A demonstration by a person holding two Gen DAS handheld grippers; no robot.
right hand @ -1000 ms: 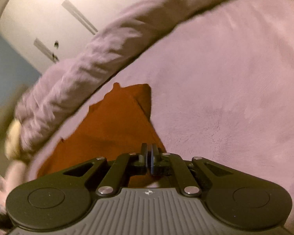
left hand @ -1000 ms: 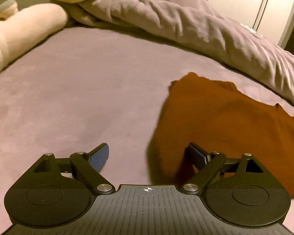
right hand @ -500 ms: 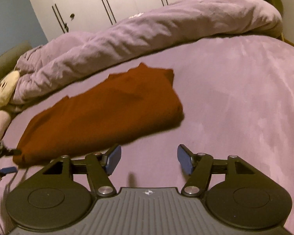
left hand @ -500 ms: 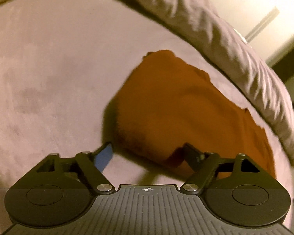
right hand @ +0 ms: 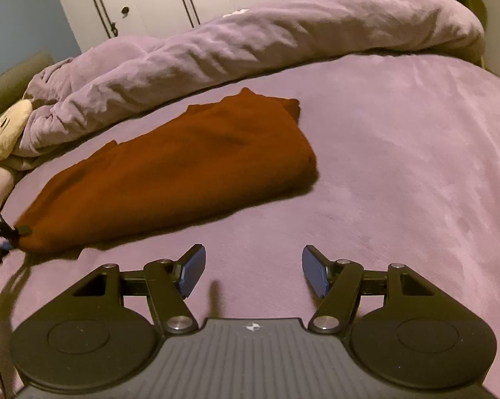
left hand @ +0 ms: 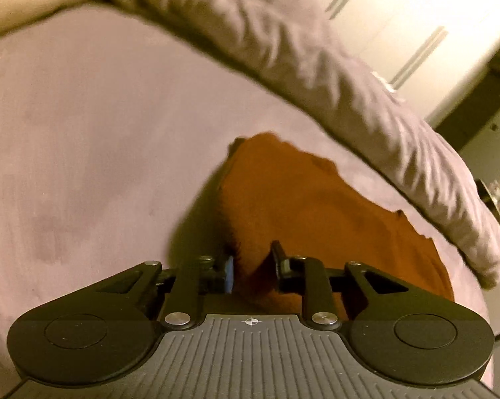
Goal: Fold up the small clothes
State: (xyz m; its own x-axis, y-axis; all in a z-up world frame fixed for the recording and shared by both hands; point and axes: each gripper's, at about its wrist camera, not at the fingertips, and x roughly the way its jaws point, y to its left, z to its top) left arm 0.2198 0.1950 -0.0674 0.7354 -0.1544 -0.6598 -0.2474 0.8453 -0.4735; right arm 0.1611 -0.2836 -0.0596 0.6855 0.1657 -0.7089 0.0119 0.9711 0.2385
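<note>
Left wrist view: the left gripper has drawn its fingers in from the wide spread of a second ago, and they now pinch a bunched corner of the rust-brown garment, with cloth filling the narrow gap between them. Half a second ago the fingers only straddled that edge, so the grab has just been made, and the next fold can probably start from this corner.

The right gripper has gone the other way. A second ago its fingers were pressed together right at the garment; now they stand wide apart with nothing between them, hovering over bare bedspread just beside the garment's near long edge. I take that as a release after a fold, since the garment lies as a long, doubled strip on the bedspread, with the rolled-up duvet running along beyond its far edge.

Each camera fills in for the other. The right wrist view shows the garment's whole length, its blunt folded end nearest the right gripper, and, at the opposite end, the tips of the left gripper biting the corner. The left wrist view cannot show that outline; it gives the close detail of cloth gathered between the fingers, and the duvet beyond the garment.
</note>
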